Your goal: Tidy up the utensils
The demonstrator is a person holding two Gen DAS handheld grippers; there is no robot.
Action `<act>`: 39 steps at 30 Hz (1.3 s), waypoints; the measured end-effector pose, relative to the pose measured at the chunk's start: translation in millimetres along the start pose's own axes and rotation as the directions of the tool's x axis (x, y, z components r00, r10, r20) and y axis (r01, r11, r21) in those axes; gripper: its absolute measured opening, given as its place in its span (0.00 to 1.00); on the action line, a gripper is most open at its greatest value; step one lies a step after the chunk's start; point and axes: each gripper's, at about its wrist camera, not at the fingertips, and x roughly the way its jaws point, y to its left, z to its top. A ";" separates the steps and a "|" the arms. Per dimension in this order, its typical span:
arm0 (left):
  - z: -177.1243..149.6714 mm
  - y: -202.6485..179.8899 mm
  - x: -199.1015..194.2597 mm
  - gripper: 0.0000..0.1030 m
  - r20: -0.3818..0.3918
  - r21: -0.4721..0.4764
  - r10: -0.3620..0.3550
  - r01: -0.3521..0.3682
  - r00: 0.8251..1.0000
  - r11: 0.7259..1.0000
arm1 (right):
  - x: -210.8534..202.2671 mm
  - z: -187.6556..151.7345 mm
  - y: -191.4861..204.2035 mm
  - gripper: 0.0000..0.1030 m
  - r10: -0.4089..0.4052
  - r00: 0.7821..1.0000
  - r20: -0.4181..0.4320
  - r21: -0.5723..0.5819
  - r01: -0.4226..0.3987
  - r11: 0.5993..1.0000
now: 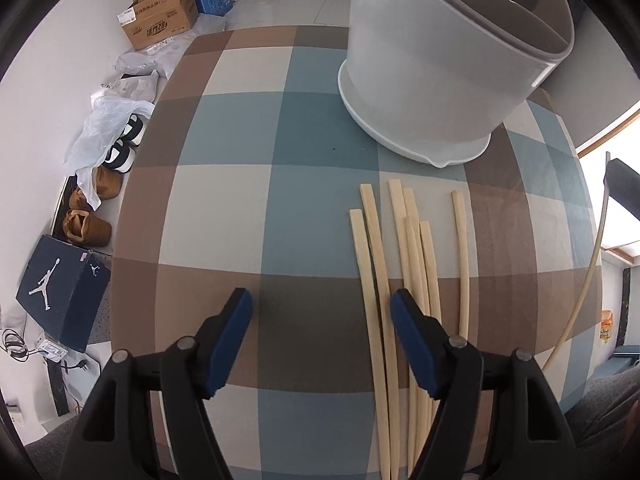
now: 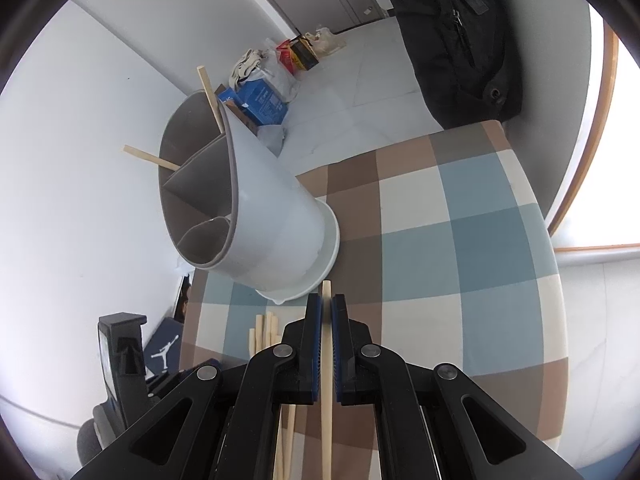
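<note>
Two chopsticks [image 2: 208,96] already stand in the holder [image 2: 272,216]. The right gripper [image 2: 327,312] is clamped on one chopstick [image 2: 326,292]. The left gripper [image 1: 320,312] hangs apart and empty over a loose bunch [image 1: 400,248] left on the desk [image 1: 224,200].

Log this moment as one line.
left gripper: open, empty | right gripper: shut on chopstick | holder: two chopsticks in | loose chopsticks: on table

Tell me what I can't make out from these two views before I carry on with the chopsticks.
- Loose chopsticks, left wrist view: near ends run under the left gripper fingers and off the bottom edge.
- Holder, left wrist view: top cut by the frame; its contents don't show.
- Holder compartments, right wrist view: bottoms in shadow.
- Held chopstick, right wrist view: lower end runs off the bottom edge behind the right gripper.
</note>
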 end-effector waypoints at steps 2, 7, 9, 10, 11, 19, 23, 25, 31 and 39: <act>0.2 3.0 -0.1 0.67 -0.002 -0.003 0.011 -0.011 1.000 1.000 | -0.7 -0.2 0.3 0.04 0.000 1.000 0.001 0.001 0.000 1.000; 1.4 14.6 -7.8 0.66 -0.013 -0.056 -0.052 0.051 0.999 0.997 | -0.9 -0.5 2.1 0.04 0.006 1.000 -0.001 -0.002 -0.006 1.000; 5.3 19.8 -12.8 0.66 0.014 -0.071 -0.082 0.083 0.997 0.994 | -1.2 -0.8 2.6 0.04 0.008 1.000 -0.001 -0.002 -0.008 1.000; 8.2 20.1 -15.6 0.66 0.034 -0.065 -0.059 0.061 0.998 0.996 | -1.3 -0.7 2.9 0.04 0.009 1.000 -0.002 -0.002 -0.009 1.000; 11.5 19.4 -15.2 0.66 0.048 -0.057 -0.027 0.030 0.998 0.998 | -1.2 -0.5 3.1 0.04 0.009 1.000 -0.002 -0.002 -0.009 1.000; 23.2 19.6 13.0 0.66 -0.009 -0.060 0.004 -0.005 1.000 0.998 | -0.3 0.0 4.4 0.04 0.008 1.000 -0.003 -0.002 -0.008 1.000; 17.7 21.9 11.4 0.66 -0.003 -0.029 0.051 -0.051 0.999 0.998 | 0.0 1.3 4.0 0.04 0.009 1.000 -0.002 0.002 -0.009 1.000; 17.1 29.0 7.6 0.66 -0.012 -0.052 0.039 -0.039 0.999 0.998 | 0.2 1.7 3.2 0.04 0.010 1.000 -0.004 0.003 -0.010 1.000; 24.9 39.6 1.6 0.66 0.016 -0.102 -0.002 0.003 1.000 0.995 | 0.7 0.7 4.9 0.04 0.017 1.000 -0.007 -0.003 -0.017 1.000; 36.9 19.6 6.3 0.65 0.024 -0.053 -0.003 0.005 1.000 0.999 | 0.2 -0.3 5.9 0.04 0.023 1.000 -0.004 -0.003 -0.023 1.000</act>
